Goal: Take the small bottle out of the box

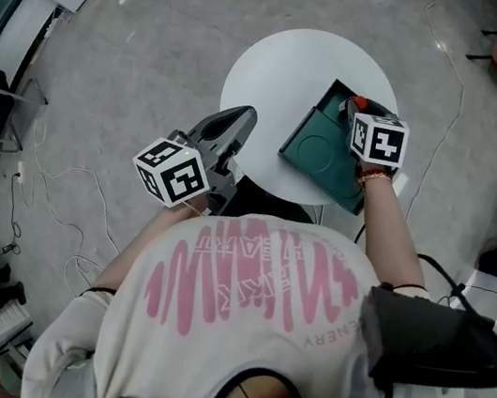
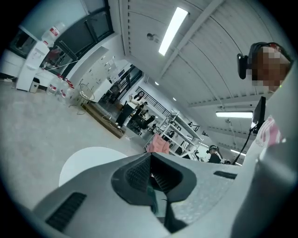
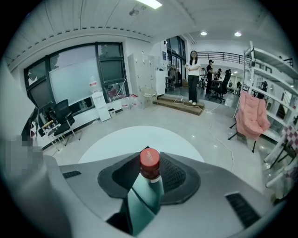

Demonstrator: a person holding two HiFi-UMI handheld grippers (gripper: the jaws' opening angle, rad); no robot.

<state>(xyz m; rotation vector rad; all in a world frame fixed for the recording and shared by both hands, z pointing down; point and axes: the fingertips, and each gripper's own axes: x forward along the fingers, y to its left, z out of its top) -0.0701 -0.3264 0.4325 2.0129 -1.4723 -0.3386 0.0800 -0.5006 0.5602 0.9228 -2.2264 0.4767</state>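
Dark green and shallow, the box lies open on the right part of the round white table, its inside a flat teal. The small bottle is at the box's far corner. It is clear-bodied, with a red cap and a pale band below it. The right gripper reaches down over the box, its jaws pinching the bottle just under the cap. Whether the bottle's base touches the box floor cannot be told. The cap carries faint raised writing, too small to read. The left gripper hangs over the table's near left edge, apart from the box, jaws pressed together at the tips with nothing between them. The person's white shirt bears large pink lettering, seen upside down and not surely legible.
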